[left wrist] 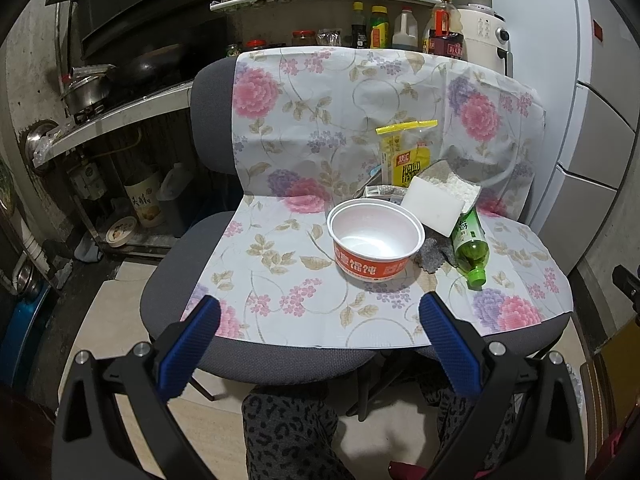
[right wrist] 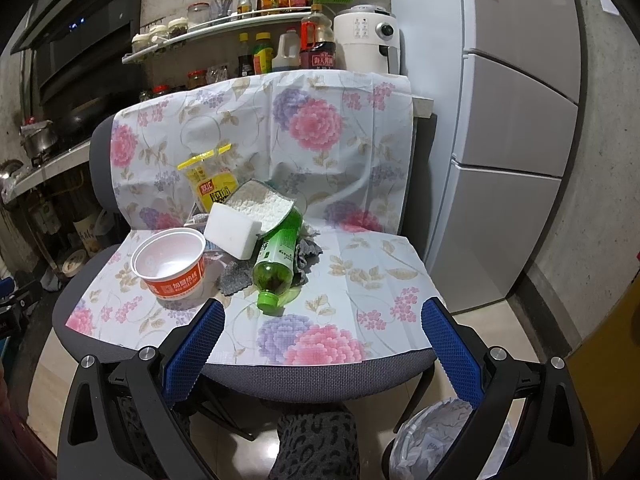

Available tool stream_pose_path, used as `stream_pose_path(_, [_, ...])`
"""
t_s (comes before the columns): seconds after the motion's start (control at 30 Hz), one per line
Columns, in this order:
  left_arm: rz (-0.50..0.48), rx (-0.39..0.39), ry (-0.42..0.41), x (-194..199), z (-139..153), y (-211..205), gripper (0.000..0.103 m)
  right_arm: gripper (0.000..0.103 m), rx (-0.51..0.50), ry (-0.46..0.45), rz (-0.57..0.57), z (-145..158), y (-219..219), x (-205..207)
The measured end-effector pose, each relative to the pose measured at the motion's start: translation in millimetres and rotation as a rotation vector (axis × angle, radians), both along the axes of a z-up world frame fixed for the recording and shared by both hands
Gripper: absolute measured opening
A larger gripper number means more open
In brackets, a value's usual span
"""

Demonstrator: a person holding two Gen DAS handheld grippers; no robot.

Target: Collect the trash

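I see a chair (left wrist: pixel 176 264) draped in a flowered cloth (right wrist: pixel 360 264), with kitchen shelves and a fridge (right wrist: pixel 512 128) behind it. The trash sits on the cloth: a bowl (left wrist: pixel 376 240), a green bottle (right wrist: pixel 278 264) lying beside it, a white sponge (right wrist: pixel 232 230) and yellow packet (left wrist: pixel 404 156) behind. My left gripper (left wrist: pixel 320 314) and right gripper (right wrist: pixel 322 316) hover spread wide and empty over the chair's front edge, where the cloth lies bare.

A grey chair (left wrist: pixel 176 264) is draped with a floral cloth (left wrist: pixel 320 120), behind which sauce bottles (left wrist: pixel 378 28), a white appliance (right wrist: pixel 366 40) and a grey refrigerator (right wrist: pixel 512 120) are seen beside a wok (left wrist: pixel 148 64).
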State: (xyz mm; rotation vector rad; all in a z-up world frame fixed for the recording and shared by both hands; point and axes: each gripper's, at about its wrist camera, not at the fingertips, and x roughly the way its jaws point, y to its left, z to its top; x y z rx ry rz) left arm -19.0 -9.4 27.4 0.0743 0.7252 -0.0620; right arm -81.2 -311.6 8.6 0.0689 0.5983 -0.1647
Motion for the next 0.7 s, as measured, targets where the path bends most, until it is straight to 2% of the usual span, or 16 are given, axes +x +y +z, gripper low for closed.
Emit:
stream_pose_path(0.33, [-0.016, -0.049, 0.049, 23, -25, 3, 0.097, 0.097, 0.001, 0.032, 0.031, -24, 1, 25])
stream_pose_path(0.43, [-0.002, -0.030, 0.094, 36, -38, 1, 0.097, 0.097, 0.018, 0.034, 0.054, -35, 1, 41])
stream_pose_path(0.57, [0.009, 0.011, 0.136, 53, -59, -4, 0.097, 0.097, 0.038, 0.089, 0.090, -49, -2, 61])
stream_pose_path(0.63, [0.005, 0.024, 0.150, 62, -67, -6, 0.097, 0.097, 0.065, 0.037, 0.125, -52, -2, 75])
stream_pose_path(0.67, [-0.002, 0.025, 0.165, 69, -73, -6, 0.097, 0.097, 0.093, 0.036, 0.139, -56, 0, 83])
stream_pose_path(0.7, [-0.007, 0.020, 0.176, 74, -76, -6, 0.097, 0.097, 0.076, 0.043, 0.143, -58, 2, 90])
